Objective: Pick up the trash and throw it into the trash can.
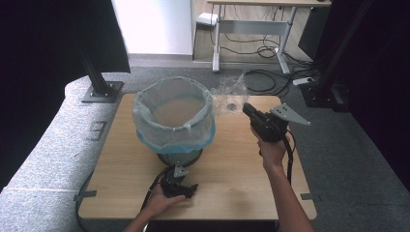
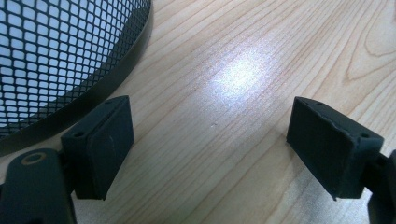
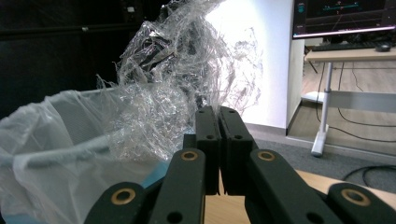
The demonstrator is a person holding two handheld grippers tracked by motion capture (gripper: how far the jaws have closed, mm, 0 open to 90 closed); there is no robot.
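Looking down from the high view, a round black wire-mesh bin lined with a thin translucent bag point(image 1: 174, 118) stands on the pale wood-grain bench point(image 1: 232, 179). A crumpled wad of clear plastic film point(image 1: 229, 94) hangs just beyond the bin's right rim, at the tip of the right hand-held gripper point(image 1: 247, 109), which points toward the bin. The film therefore lies between that gripper and the bin's open mouth, so I judge the right hand the nearer one for dropping it in. The left hand-held gripper point(image 1: 186, 189) rests low on the bench in front of the bin's base.

From the left gripper view, the left hand-held gripper point(image 2: 210, 144) stands wide and empty over glossy wood, the bin's mesh wall point(image 2: 60, 60) curving beside one jaw.

From the right gripper view, the right hand-held gripper point(image 3: 218, 140) is pressed nearly closed, pinching the glittering, creased film point(image 3: 182, 79), which billows above the bag's soft folded rim point(image 3: 56, 121).
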